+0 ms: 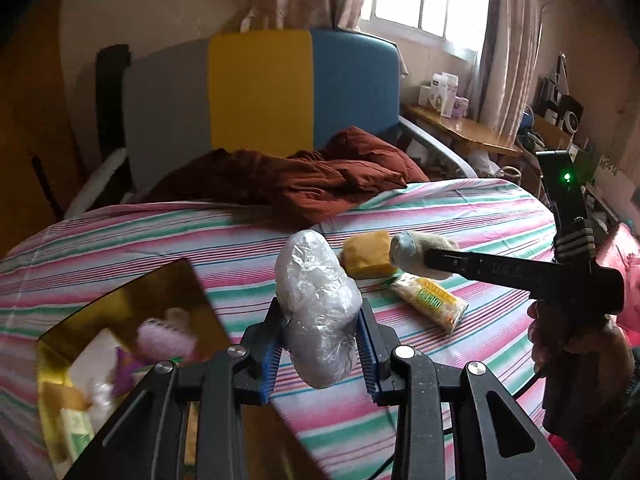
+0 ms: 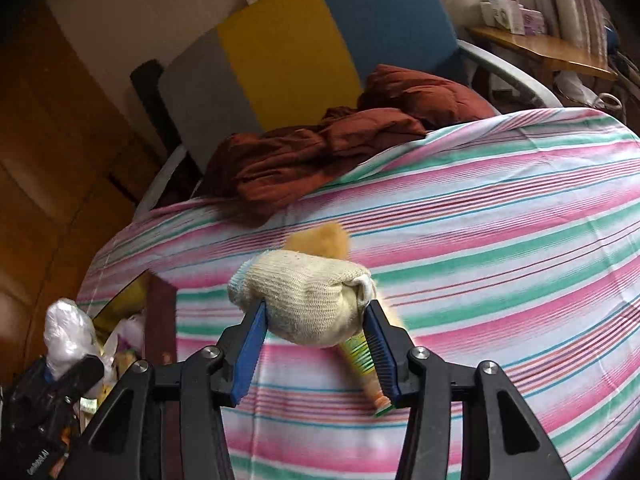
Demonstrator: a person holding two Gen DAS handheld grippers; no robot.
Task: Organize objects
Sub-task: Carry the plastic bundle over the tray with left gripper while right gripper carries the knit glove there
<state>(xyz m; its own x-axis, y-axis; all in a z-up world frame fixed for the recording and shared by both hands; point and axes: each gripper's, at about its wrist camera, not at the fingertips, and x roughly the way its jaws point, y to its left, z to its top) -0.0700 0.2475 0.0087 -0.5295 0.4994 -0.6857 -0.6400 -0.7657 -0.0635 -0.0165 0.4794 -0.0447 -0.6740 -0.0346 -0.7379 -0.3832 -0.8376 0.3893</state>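
The left gripper (image 1: 320, 344) is clenched on a clear plastic-wrapped bundle (image 1: 318, 312), and holds it in the air above the striped bedsheet (image 1: 160, 236), just beside the open box (image 1: 132, 280) at the left. The blue pads (image 1: 271, 364) press the bundle from both sides near its lower half, so most of it stands up above the fingers; I judge this grip is chosen so that the bundle can be lowered into the box without the fingers touching the wall.

The right gripper (image 2: 316, 336) is closed around a rolled knitted glove (image 2: 308, 300) (cream with a pale blue cuff), also lifted off the bed. The soft roll bulges between the pads, which tells me the squeeze is firm enough that it will not slip.

The box already holds several things: a pink fuzzy item (image 1: 168, 336) and some white and green packets, which are blurred, so I cannot name them exactly. It seems to be the collecting place for the task.

Two things lie on the sheet, well apart from the box: a yellow sponge (image 1: 368, 254) and a printed snack packet (image 1: 430, 300) just beside it. They are probably left for later because both grippers are full now.

A crumpled rust-brown cloth (image 1: 320, 176) lies farther back, near the coloured headboard (image 1: 260, 88), and does not block the way to the box.
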